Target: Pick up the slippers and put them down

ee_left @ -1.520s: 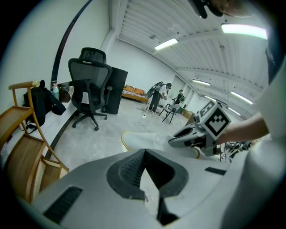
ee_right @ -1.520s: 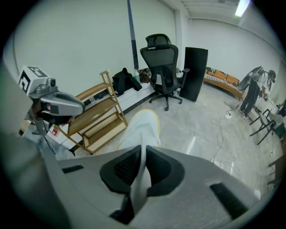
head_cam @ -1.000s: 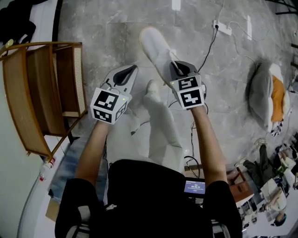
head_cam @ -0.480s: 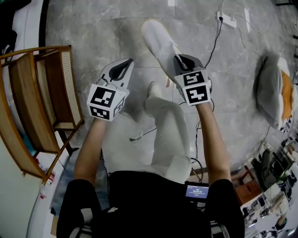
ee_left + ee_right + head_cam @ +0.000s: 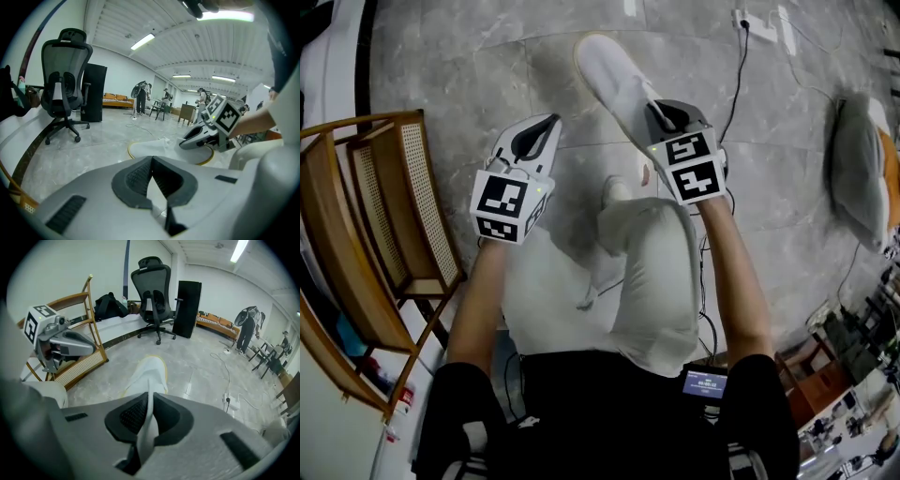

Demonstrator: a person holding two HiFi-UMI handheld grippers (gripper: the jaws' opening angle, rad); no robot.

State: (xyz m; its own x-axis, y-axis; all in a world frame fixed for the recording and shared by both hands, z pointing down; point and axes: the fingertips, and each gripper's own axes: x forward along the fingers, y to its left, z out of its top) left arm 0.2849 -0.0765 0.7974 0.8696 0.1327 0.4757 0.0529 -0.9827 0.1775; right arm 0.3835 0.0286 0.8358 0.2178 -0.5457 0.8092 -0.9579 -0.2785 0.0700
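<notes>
The right tongs [image 5: 659,111] pinch the rim of a white slipper [image 5: 614,82]; in the right gripper view a fold of its pale fabric is pressed between the dark pads [image 5: 129,417]. The slipper stretches away from the tongs over the grey marble floor [image 5: 487,75], toe pointing away from the person. Whether its sole touches the floor cannot be told. The left tongs [image 5: 547,124] are pressed together with nothing between them, well apart from the slipper. A wooden rack with cane panels [image 5: 403,216] stands by the floor's left edge. A grey cushion [image 5: 858,169] lies at the right edge.
</notes>
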